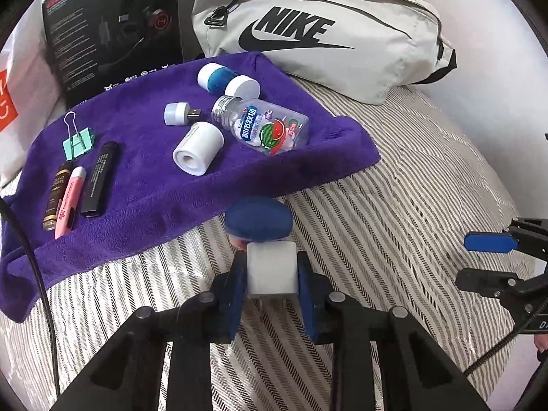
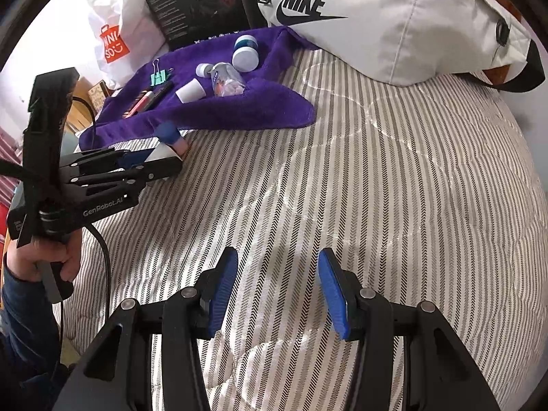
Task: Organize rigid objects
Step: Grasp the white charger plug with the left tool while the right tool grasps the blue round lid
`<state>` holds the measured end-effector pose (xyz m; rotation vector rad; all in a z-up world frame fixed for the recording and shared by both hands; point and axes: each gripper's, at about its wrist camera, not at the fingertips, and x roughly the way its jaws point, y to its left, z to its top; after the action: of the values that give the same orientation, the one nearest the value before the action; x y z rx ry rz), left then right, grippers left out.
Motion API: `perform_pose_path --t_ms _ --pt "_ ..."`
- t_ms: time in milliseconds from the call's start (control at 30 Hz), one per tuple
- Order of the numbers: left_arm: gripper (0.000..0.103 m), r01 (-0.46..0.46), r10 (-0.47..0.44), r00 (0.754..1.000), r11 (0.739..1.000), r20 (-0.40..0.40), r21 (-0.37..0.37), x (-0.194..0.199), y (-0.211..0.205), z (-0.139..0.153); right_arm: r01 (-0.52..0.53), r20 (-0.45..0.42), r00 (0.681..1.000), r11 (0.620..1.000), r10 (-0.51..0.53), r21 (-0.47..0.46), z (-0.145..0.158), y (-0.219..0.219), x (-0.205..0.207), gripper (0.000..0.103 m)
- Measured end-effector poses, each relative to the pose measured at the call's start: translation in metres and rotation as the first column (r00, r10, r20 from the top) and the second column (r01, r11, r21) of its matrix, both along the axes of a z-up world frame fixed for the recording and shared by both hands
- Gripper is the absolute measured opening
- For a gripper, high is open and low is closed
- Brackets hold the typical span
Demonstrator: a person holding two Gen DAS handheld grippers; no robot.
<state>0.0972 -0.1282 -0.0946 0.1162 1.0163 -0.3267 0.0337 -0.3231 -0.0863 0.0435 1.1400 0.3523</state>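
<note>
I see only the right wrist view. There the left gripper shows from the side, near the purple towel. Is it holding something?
Observer: Yes. The left gripper is shut on a white square plastic block, with one blue pad on each side of it.
Operator: What is the dark blue thing in front of it?
Observer: A dark blue rounded object, just beyond the block, at the edge of the purple towel. I cannot tell if it touches the block.
Operator: Does the clear plastic bottle on the towel have a cap?
Observer: No. The clear plastic bottle lies on its side with its threaded neck bare.
</note>
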Motion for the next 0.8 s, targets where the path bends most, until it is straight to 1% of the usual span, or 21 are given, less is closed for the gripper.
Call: perform_pose_path --t_ms 67,167,267,500,567,633,700,800 --pt "0.027 0.0 0.0 1.0 1.0 -0.008 -0.006 -0.001 0.005 0.001 -0.006 0.005 1.0 1.0 0.006 0.006 0.001 0.004 0.002 0.049" --pt "0.027 -0.021 0.021 1.0 1.0 -0.003 0.011 -0.006 0.018 0.006 -0.038 0.019 0.999 0.999 0.038 0.014 0.005 0.016 0.007 0.049" --pt "0.027 -0.061 0.061 0.998 0.998 0.015 0.013 -0.013 0.038 0.012 -0.097 0.038 0.995 0.995 0.097 -0.002 0.007 0.037 0.016 0.049" --pt "0.027 -0.147 0.146 0.989 0.989 0.018 0.016 -0.028 0.083 0.018 -0.222 0.059 0.973 0.975 0.222 -0.002 0.005 0.088 0.04 0.049" --pt "0.027 -0.169 0.169 0.985 0.985 0.018 0.017 -0.031 0.091 0.017 -0.231 0.087 0.969 0.973 0.231 -0.012 0.005 0.099 0.046 0.049" --pt "0.027 -0.178 0.178 0.984 0.984 0.008 0.01 -0.034 0.099 0.014 -0.255 0.101 0.962 0.967 0.254 0.0 0.004 0.108 0.053 0.049" --pt "0.027 -0.189 0.189 0.982 0.982 0.004 0.015 -0.036 0.103 0.012 -0.257 0.099 0.962 0.966 0.256 -0.005 0.0 0.114 0.061 0.049" --pt "0.027 -0.199 0.199 0.98 0.98 -0.004 0.003 -0.036 0.109 0.01 -0.267 0.095 0.959 0.964 0.266 -0.004 -0.005 0.121 0.071 0.048"
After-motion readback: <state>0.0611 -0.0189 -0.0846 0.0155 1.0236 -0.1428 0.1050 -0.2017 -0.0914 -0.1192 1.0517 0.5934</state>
